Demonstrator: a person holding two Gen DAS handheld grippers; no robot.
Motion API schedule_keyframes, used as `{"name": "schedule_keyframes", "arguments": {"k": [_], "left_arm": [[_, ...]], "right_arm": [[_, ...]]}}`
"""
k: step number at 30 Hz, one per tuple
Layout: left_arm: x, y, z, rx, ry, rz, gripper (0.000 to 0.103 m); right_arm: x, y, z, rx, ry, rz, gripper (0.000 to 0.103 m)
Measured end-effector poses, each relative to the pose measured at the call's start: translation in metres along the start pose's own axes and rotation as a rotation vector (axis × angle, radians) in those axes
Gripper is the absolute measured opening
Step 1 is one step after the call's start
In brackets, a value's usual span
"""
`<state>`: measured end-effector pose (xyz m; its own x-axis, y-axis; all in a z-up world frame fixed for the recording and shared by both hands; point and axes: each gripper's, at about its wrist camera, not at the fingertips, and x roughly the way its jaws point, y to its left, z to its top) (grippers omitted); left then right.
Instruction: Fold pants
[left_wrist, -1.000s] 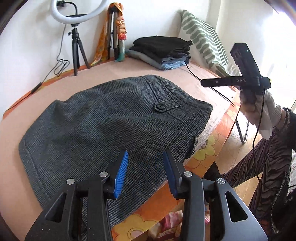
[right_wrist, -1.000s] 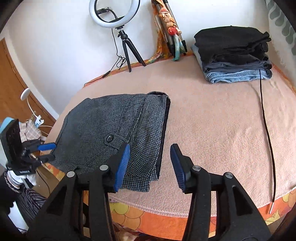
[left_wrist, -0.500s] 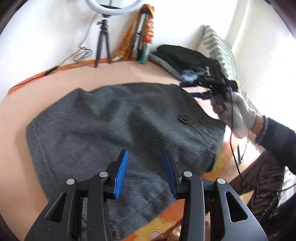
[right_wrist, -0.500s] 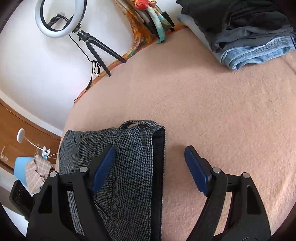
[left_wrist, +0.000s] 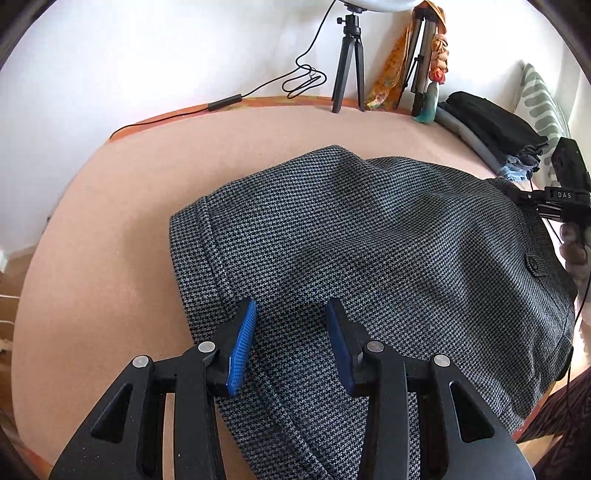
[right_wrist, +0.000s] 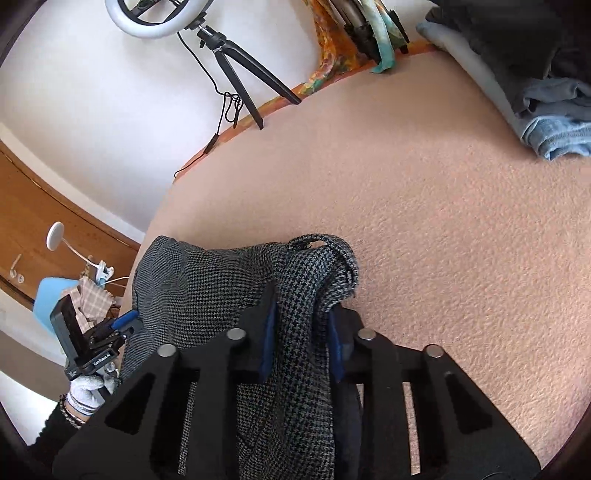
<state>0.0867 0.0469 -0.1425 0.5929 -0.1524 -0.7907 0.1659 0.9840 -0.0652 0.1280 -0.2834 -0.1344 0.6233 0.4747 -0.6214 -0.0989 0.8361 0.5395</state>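
Right gripper (right_wrist: 301, 345): now clamped on the waistband end of the pants (right_wrist: 229, 302), houndstooth cloth bunched between the blue pads (right_wrist: 267, 339) and spilling over the top; half a second ago spread wide and straddling that edge without touching it. Left gripper (left_wrist: 290, 343): apart, nothing between the pads, hanging just above the cloth near the cuff end; a second ago off the near edge of the garment, now well over it.

Outward from there: pants (left_wrist: 369, 251) lying flat and doubled lengthwise on the pink blanket (left_wrist: 110, 229), cuff hem toward the left, buttoned pocket flap (left_wrist: 533, 264) toward the right, where the other tool shows at the waist.

Meaning for the task, as a judgement: one end secured, the other not yet gripped; probably a crosswise fold about to start once the left side closes on the hem. Risk of the upper layers sliding if lifted unevenly.

Farther back: stack of folded clothes (right_wrist: 535, 85), ring-light tripod (right_wrist: 240, 74) by the wall.
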Motion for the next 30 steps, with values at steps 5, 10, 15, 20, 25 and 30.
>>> {"name": "schedule_keyframes", "arguments": {"k": [5,10,15,20,25,30], "left_arm": [[0.005,-0.003,0.003,0.016,-0.001,0.006,0.038],[0.002,-0.002,0.004,0.007,0.003,0.006,0.038],[-0.010,0.003,0.009,-0.031,-0.021,-0.011,0.038],[-0.015,0.007,0.009,-0.032,-0.027,-0.002,0.038],[-0.009,0.014,0.003,-0.050,0.004,-0.002,0.038],[-0.006,0.020,0.001,-0.073,0.017,-0.008,0.038]], "right_arm": [[-0.028,0.033,0.003,-0.148,-0.075,-0.140,0.010],[-0.003,0.028,0.005,-0.136,-0.003,-0.293,0.030],[-0.035,0.055,0.013,-0.218,-0.079,-0.345,0.041],[-0.050,0.091,0.015,-0.292,-0.107,-0.422,0.047],[-0.064,0.099,0.022,-0.272,-0.158,-0.453,0.050],[-0.046,0.143,0.027,-0.342,-0.123,-0.219,0.039]]}}
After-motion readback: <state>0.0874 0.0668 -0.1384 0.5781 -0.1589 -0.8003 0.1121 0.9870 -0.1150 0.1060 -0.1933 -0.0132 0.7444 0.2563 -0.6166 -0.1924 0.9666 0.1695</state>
